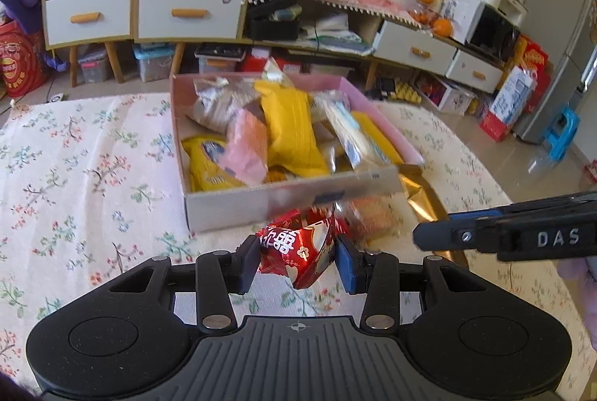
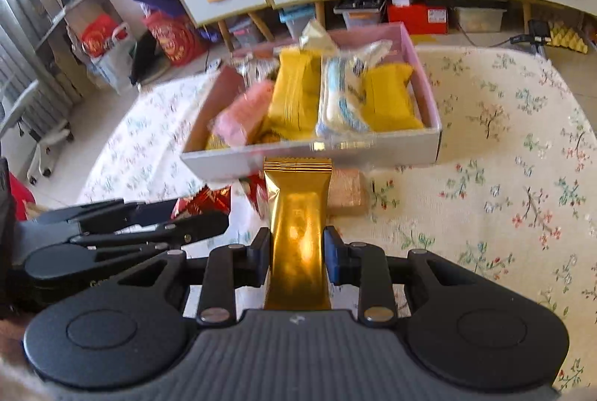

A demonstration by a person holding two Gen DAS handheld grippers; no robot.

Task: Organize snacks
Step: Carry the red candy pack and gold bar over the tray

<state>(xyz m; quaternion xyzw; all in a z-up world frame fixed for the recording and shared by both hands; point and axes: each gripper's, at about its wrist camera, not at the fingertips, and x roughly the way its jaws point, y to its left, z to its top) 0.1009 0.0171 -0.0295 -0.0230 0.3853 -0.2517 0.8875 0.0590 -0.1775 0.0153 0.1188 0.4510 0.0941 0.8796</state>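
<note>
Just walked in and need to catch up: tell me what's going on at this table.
A person is sorting snacks with two tools. The left hand-held gripper is shut on a red snack packet, and the right hand-held gripper is shut on a gold bar wrapper. Both sit just short of a pink box already crowded with yellow, pink and white packets. One clear-wrapped biscuit pack lies on the floral tablecloth beside the box.

Box (image 1: 231, 203) blurred (lower snacks (image 1: 209, 162) hidden beneath others).
</note>
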